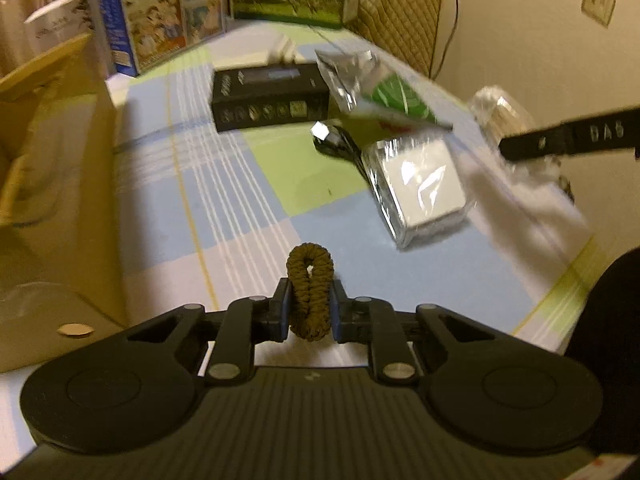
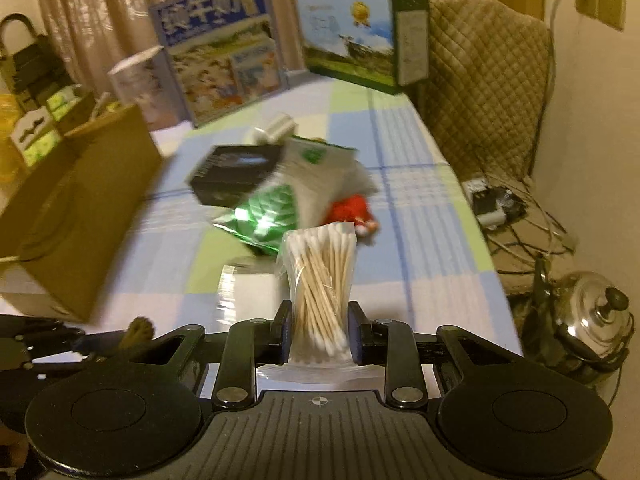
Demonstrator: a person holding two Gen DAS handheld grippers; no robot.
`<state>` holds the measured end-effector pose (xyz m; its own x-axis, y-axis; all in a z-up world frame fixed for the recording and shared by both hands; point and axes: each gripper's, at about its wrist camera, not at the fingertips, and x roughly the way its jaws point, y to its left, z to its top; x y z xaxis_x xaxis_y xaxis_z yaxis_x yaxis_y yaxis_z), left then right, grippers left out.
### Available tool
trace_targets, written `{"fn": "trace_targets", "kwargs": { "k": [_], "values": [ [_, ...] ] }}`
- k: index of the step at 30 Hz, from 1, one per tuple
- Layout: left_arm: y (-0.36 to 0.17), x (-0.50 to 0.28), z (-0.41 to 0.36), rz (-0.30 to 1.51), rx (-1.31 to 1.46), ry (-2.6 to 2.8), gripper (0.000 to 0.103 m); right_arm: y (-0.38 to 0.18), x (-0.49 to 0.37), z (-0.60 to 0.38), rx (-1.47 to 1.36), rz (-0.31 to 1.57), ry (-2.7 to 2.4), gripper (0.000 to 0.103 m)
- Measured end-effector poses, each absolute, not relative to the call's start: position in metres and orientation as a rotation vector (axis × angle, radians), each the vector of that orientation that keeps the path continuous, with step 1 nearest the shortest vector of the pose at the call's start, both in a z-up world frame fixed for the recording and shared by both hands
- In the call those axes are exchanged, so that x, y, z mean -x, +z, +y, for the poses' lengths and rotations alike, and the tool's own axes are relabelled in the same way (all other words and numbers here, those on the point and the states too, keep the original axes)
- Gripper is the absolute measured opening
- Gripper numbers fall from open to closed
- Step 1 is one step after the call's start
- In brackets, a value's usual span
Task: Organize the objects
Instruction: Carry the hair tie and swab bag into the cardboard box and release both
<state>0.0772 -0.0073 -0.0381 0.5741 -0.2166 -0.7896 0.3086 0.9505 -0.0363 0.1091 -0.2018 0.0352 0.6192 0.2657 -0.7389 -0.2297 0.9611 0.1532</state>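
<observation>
Fingers of the left gripper (image 1: 309, 312) pinch a brown braided cord loop (image 1: 310, 294); the right gripper (image 2: 319, 330) squeezes a clear bag of cotton swabs (image 2: 320, 280), whose slick plastic could slip out.

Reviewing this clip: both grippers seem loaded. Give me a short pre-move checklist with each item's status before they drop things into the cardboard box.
1. Left gripper shut on the brown hair tie: ok.
2. Right gripper shut on the cotton swab bag: ok, though it pinches the bag low.
3. Cardboard box open at the top: ok.
4. Room inside the box: cannot tell, the interior is hardly in view.
5. Both loads lifted off the table: cannot tell.
6. Black box and foil packets left on the table: not ok, not yet sorted.
</observation>
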Motion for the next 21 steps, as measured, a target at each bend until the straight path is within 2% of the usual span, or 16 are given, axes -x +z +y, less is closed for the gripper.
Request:
{"fn": "trace_targets", "kwargs": {
  "k": [11,21],
  "values": [
    [0.070,-0.055,0.092,0.731,-0.075,-0.113,0.015,0.111,-0.115,-0.059,-0.053,0.717,0.594,0.024],
    [0.093,-0.076,0.203,0.721,-0.052,0.034,0.015,0.095,-0.155,0.062,-0.069,0.806,0.716,0.025]
  ]
}}
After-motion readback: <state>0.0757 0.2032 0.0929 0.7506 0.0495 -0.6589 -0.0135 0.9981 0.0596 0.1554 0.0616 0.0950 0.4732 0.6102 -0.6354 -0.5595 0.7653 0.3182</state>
